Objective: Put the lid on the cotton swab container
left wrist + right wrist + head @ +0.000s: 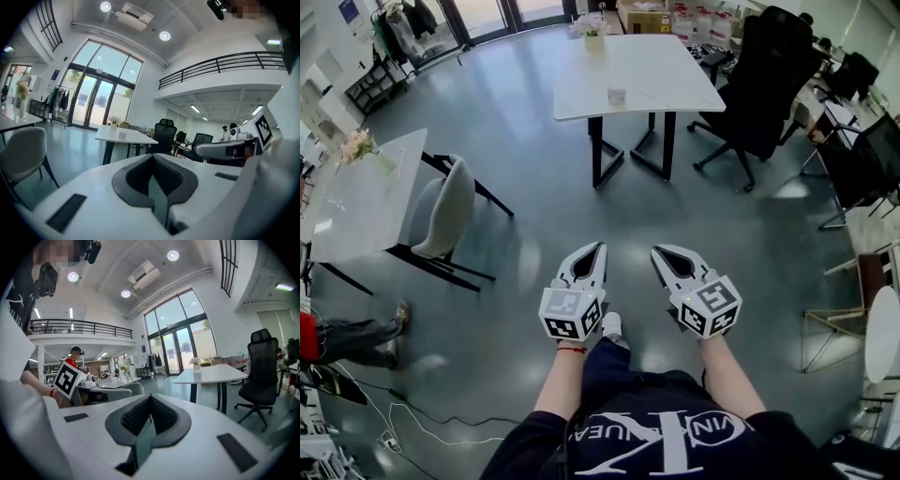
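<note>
I stood on the grey floor point(534, 187), well apart from the white counter point(675, 84); the step in hand, I think, was just to walk over to it. A small pale thing point(616, 97) stood on that counter near its front edge; it could have been the cotton swab container, but it was too small for me to be sure, and I saw no lid anywhere. To do this step well I should go slowly and stop right at the counter's edge; I should look for the lid first; I should steer round the black chair point(764, 84) beside the counter; and I should open the tongs before reaching in, or I might knock the small thing over.

My left tongs point(598, 247) were closed, tips touching, with nothing between them; my right tongs point(657, 249) were just the same, closed and empty; both pointed forward over the floor, side by side, and touched nothing.
</note>
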{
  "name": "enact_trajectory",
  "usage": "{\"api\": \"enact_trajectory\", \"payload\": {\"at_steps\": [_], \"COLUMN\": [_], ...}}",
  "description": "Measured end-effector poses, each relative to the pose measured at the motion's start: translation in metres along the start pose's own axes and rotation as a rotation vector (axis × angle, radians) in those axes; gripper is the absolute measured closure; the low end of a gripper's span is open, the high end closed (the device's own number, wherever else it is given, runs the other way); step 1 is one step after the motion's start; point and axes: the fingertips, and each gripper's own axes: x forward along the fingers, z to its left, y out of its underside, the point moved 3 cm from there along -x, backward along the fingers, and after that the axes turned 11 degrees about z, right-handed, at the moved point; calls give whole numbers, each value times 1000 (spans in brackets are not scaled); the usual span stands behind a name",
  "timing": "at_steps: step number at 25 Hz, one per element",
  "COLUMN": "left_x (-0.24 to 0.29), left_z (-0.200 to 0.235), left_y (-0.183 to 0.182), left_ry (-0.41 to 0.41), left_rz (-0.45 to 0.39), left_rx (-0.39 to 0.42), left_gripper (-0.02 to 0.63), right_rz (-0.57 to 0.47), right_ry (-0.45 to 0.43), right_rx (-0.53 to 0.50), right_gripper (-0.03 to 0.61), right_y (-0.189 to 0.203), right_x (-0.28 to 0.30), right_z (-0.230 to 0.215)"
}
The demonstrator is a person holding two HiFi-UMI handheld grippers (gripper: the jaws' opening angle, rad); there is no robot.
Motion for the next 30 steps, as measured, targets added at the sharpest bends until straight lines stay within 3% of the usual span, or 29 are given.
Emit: {"api": "enact_trajectory", "payload": {"at_steps": [8,20,30], "left_x": [56,96,138], "left_z": [54,119,159], "left_y": [-36,-64,-79], "left_ry": [40,82,66], "left_rz": [15,18,41], "left_rx": [7,10,-23], "left_gripper": [609,609,609], "right_rz": [1,11,32], "right_ry": [9,45,35], "right_rx": [30,51,106], "right_gripper": [575,575,575], "right_y": [-36,-63,-79], "right_x": [65,132,181], "right_z": [-36,-63,-104]}}
